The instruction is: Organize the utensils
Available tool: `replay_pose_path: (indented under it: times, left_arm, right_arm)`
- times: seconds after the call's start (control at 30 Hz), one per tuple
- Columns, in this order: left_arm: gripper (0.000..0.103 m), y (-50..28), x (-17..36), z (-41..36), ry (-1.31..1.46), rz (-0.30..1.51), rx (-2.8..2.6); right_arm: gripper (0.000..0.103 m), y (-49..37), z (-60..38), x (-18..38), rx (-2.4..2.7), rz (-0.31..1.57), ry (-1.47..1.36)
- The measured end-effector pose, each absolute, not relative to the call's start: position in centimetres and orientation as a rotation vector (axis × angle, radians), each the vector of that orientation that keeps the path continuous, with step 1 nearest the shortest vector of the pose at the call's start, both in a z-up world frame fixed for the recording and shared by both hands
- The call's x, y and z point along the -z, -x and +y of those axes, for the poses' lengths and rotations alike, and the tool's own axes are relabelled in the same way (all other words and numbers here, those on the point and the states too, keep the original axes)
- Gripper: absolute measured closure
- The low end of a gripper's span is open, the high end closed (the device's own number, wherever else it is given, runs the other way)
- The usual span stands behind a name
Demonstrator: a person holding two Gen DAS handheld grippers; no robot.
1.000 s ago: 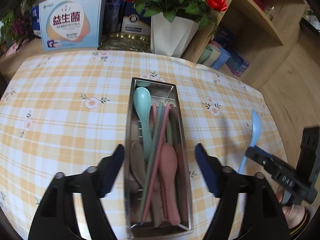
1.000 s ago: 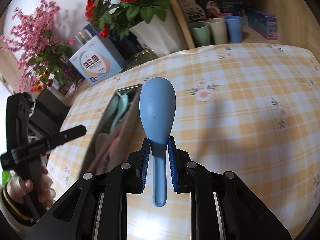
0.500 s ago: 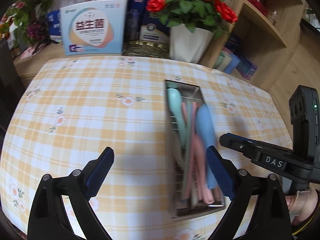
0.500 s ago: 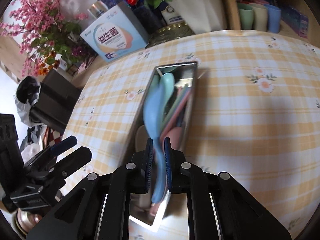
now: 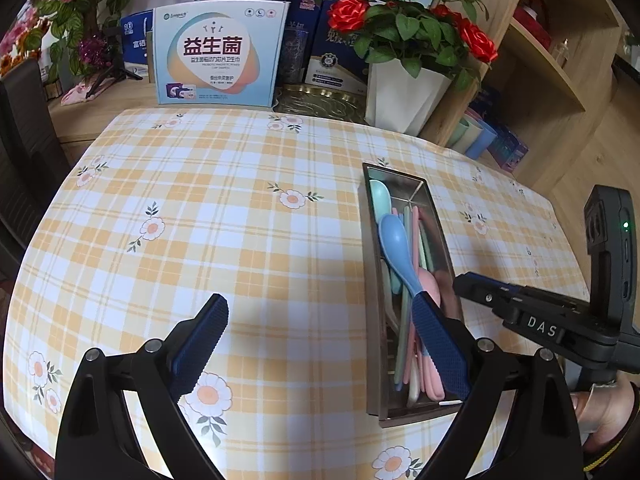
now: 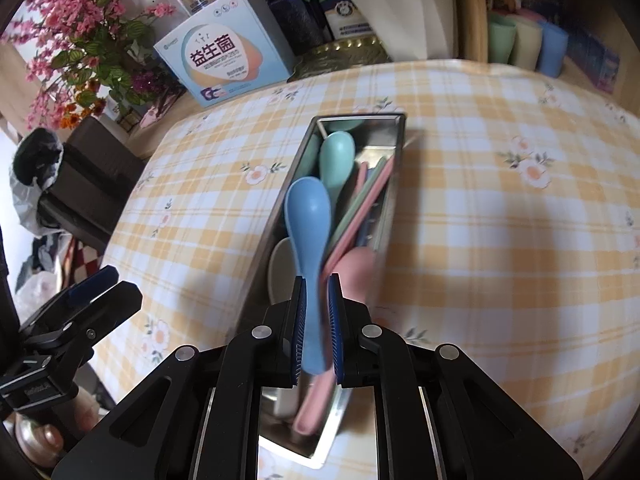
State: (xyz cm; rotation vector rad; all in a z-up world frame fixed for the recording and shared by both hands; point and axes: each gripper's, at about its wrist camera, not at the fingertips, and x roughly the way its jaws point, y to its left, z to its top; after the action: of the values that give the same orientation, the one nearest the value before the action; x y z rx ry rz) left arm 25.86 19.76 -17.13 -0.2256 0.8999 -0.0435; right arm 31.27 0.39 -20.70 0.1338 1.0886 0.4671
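A long steel utensil tray [image 5: 370, 280] [image 6: 390, 216] lies on the checked tablecloth and holds several pastel spoons and chopsticks. My right gripper [image 6: 318, 320] is shut on the handle of a blue spoon [image 6: 308, 216] [image 5: 396, 244], whose bowl lies over the tray beside a green spoon [image 6: 338, 156]. My left gripper [image 5: 320, 344] is open and empty, hovering over the cloth left of the tray, its right finger [image 5: 438, 344] in front of the tray's near end. The right gripper's body [image 5: 560, 320] shows at the right in the left wrist view.
A white pot of red roses [image 5: 400, 96], a light-blue printed box [image 5: 218, 52] and dark boxes stand behind the table's far edge. Pastel cups [image 6: 524, 40] sit on a shelf at the back right. Pink flowers [image 6: 80, 40] stand at far left.
My right gripper has carried the blue spoon from above the cloth to over the tray and lowered it among the utensils. My left gripper has drawn away to the left of the tray.
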Motion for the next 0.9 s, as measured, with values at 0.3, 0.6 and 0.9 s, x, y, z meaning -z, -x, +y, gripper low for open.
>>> replay_pose_path:
  times: [0.3, 0.6, 0.9]
  left_arm:
    - [0.012, -25.8, 15.3, 17.2, 0.182, 0.873, 0.065]
    - [0.011, -24.5, 11.6, 14.5, 0.116, 0.792, 0.056]
    - [0.006, -21.2, 6.0, 11.6, 0.08, 0.65, 0.067]
  right_arm:
    - [0.091, -30.3, -2.3, 18.1, -0.444, 0.997, -0.111]
    - [0.089, -28.4, -6.0, 14.1, -0.443, 0.89, -0.119]
    - [0.04, -23.9, -9.9, 9.3, -0.434, 0.738, -0.074]
